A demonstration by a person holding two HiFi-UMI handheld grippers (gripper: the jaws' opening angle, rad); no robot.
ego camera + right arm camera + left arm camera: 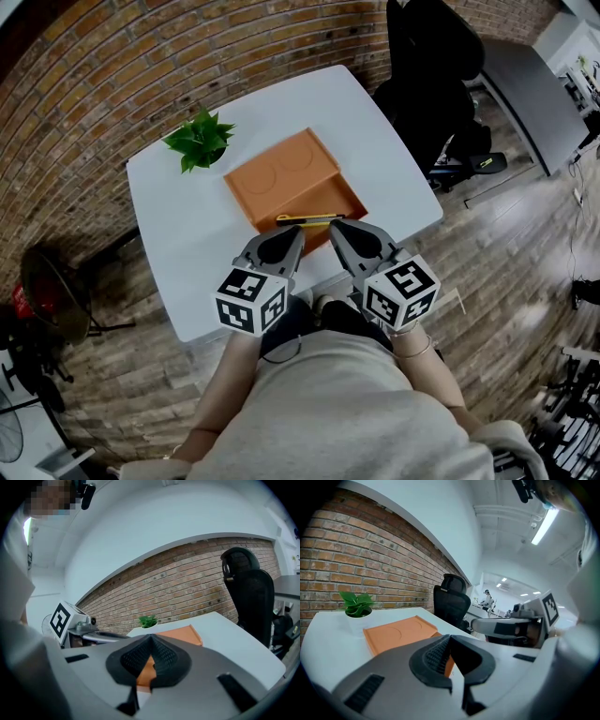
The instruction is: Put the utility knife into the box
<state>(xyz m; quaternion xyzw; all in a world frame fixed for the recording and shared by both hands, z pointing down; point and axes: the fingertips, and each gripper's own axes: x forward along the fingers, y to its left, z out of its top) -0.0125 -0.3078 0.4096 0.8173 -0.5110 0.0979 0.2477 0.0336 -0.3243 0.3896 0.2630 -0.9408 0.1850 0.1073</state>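
The white surface (183, 248) spreads out ahead of my fingers, and its near edge lies just under them. A brick wall (187, 581) stands beyond its far side. A black office chair (429, 66) stands off the surface's far right corner, well beyond and to the right of my right fingers (339, 230).

The orange box (281, 173) lies open straight ahead of both sets of fingers. Its flat half, with two circles pressed into it, is on the far side, and its deeper open half is nearest my fingertips. A small green plant in a white pot (200, 139) stands beyond the box and to the left of my left fingers (294, 236), near the surface's far left corner.

I hold both sets of fingers side by side over the near edge of the surface, tips pointing at the box. The marker cubes (251, 300) sit behind them, close to my body. In the left gripper view my left fingers (449, 639) are pressed together at the tips, with nothing between their ribbed pads. In the right gripper view my right fingers (151, 639) are closed the same way and are also empty.

The yellow and black utility knife (307, 220) lies crosswise just ahead of both fingertips. It looks to rest in the box's open half, along the edge where that half meets the flat one.
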